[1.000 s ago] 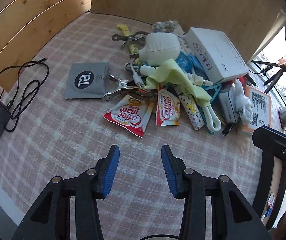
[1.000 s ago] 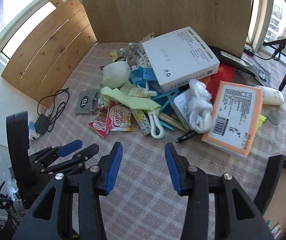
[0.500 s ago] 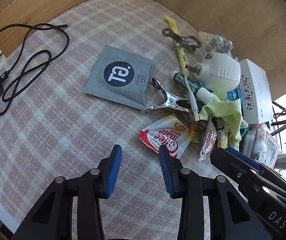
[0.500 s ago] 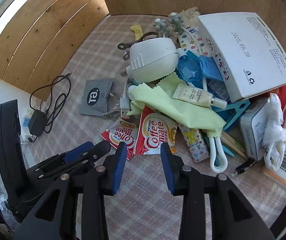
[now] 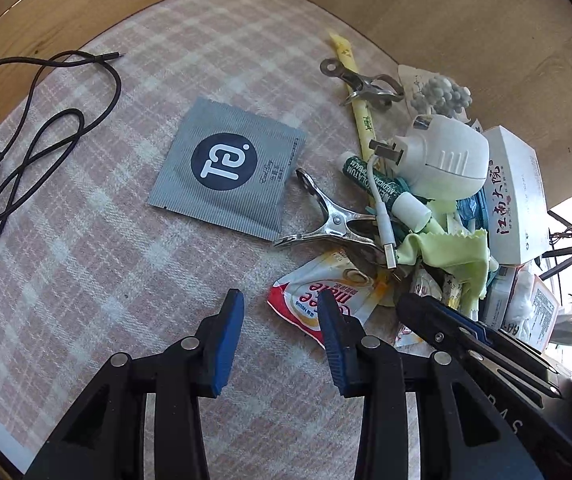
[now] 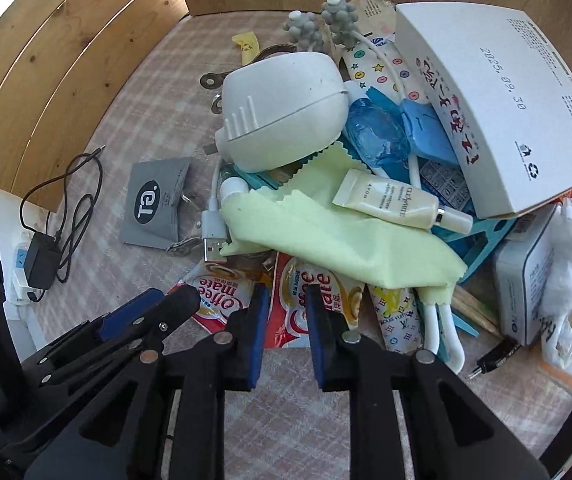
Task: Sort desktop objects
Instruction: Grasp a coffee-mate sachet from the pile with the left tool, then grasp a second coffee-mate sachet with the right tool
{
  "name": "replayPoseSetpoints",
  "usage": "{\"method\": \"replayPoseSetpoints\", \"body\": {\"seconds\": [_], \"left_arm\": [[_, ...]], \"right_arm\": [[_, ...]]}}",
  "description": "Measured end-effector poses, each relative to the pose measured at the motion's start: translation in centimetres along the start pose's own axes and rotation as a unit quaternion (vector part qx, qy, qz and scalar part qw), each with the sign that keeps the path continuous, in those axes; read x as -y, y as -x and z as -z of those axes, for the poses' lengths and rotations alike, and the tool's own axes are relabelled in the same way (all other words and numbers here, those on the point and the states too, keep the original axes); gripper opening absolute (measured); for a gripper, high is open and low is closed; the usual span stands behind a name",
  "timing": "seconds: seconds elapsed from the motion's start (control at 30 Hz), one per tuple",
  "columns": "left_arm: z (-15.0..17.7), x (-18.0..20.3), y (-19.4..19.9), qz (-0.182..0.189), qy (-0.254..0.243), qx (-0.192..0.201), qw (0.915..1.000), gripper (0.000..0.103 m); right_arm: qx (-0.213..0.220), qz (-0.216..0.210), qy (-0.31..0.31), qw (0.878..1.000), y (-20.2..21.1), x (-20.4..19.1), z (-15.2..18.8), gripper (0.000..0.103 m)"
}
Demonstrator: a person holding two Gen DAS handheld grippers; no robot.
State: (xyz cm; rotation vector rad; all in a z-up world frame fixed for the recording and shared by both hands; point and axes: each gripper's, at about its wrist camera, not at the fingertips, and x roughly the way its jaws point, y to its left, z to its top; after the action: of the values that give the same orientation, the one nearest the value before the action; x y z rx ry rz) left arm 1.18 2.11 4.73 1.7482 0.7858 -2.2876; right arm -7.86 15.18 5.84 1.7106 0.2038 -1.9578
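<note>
Red-and-white Coffee-mate sachets lie at the near edge of a pile of clutter on a checked tablecloth (image 5: 86, 280). The right gripper (image 6: 284, 308) points steeply down at the right-hand sachet (image 6: 318, 292); its jaws have just been closing, and the blue pads now stand narrowly apart with the sachet's edge between them. Whether the pads already press on the foil cannot be told. The left gripper (image 5: 280, 312) hangs with its jaws spread part-way over bare cloth, its right pad overlapping the other sachet (image 5: 326, 300) in the view; nothing is gripped.

Behind the sachets lie a pale green cloth (image 6: 338, 236), a white plug adapter (image 6: 282, 108), a cream cosmetic tube (image 6: 398, 204) and a white carton (image 6: 498, 100). A grey tea packet (image 5: 228, 172) lies flat to the left of the pile, beside a steel spring clip (image 5: 330, 220). A black charger cable (image 5: 38, 136) lies well apart at the left edge.
</note>
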Motion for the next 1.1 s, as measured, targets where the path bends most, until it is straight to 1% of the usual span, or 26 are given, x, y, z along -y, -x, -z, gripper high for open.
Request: {"method": "replayPoseSetpoints", "body": {"seconds": [0.03,0.07,0.1,0.13,0.17,0.23,0.33,0.4,0.43,0.47,0.53,0.6,0.63,0.67,0.73,0.8,0.87,0.97,1.1], "left_arm": [[-0.1,0.2,-0.1,0.000,-0.002,0.001,1.0000,0.039],[-0.7,1.3,-0.9,0.003,-0.003,0.001,1.0000,0.044],[-0.9,1.8,-1.0,0.005,-0.010,0.000,0.9999,0.047],[-1.2,2.5,-1.4,0.003,-0.023,0.000,0.9997,0.052],[-1.4,3.3,-1.8,-0.001,-0.038,0.000,0.9993,0.054],[-1.3,4.9,-2.2,-0.012,-0.084,0.001,0.9964,0.057],[-0.8,7.4,-3.0,-0.048,-0.164,0.011,0.9852,0.061],[-0.7,8.5,-3.7,-0.060,-0.196,0.008,0.9787,0.062],[-0.6,9.0,-4.0,-0.065,-0.211,0.011,0.9753,0.066],[-0.6,9.5,-4.3,-0.072,-0.225,0.013,0.9716,0.066],[-0.4,10.7,-4.9,-0.093,-0.256,0.021,0.9621,0.067],[-0.3,11.6,-5.2,-0.092,-0.279,0.030,0.9553,0.065],[-0.4,11.8,-5.3,-0.088,-0.286,0.029,0.9537,0.062],[-0.5,12.0,-5.4,-0.081,-0.291,0.026,0.9530,0.057],[-0.5,12.1,-5.4,-0.072,-0.304,0.028,0.9497,0.052],[-0.2,11.7,-5.2,-0.065,-0.315,0.031,0.9464,0.049],[0.2,11.1,-4.7,-0.059,-0.315,0.029,0.9469,0.042],[0.7,10.7,-4.5,-0.054,-0.314,0.025,0.9477,0.042],[2.7,9.8,-4.0,-0.057,-0.325,0.026,0.9436,0.042]], "right_arm": [[-0.002,-0.002,-0.002,1.000,-0.1,0.3,0.1,0.013],[-0.005,-0.002,-0.004,1.000,-0.1,0.6,0.3,0.007],[-0.007,-0.004,-0.008,1.000,-0.1,0.9,0.5,0.006],[-0.008,-0.004,-0.011,1.000,-0.1,1.3,0.7,0.006],[-0.009,-0.006,-0.014,1.000,-0.1,1.7,1.0,0.006],[-0.014,-0.013,-0.021,1.000,-0.1,2.7,1.5,0.005],[-0.015,-0.028,-0.033,0.999,0.1,4.0,2.4,0.005],[-0.015,-0.033,-0.038,0.999,0.4,4.7,3.0,0.005],[-0.015,-0.036,-0.040,0.998,0.5,5.1,3.3,0.005],[-0.015,-0.039,-0.042,0.998,0.7,5.4,3.6,0.005],[-0.016,-0.042,-0.043,0.998,0.9,5.9,4.2,0.005],[-0.018,-0.045,-0.047,0.998,1.0,6.4,4.7,0.005],[-0.018,-0.047,-0.050,0.997,1.1,6.7,5.0,0.005],[-0.018,-0.050,-0.053,0.997,1.2,6.9,5.2,0.005],[-0.017,-0.054,-0.058,0.997,1.6,7.4,5.6,0.005],[-0.016,-0.055,-0.060,0.997,2.0,7.9,6.1,0.005],[-0.015,-0.056,-0.062,0.996,2.2,8.2,6.8,0.005],[-0.012,-0.055,-0.063,0.996,2.4,8.1,7.9,0.005],[-0.009,-0.051,-0.061,0.997,2.6,8.3,9.0,0.005]]}}
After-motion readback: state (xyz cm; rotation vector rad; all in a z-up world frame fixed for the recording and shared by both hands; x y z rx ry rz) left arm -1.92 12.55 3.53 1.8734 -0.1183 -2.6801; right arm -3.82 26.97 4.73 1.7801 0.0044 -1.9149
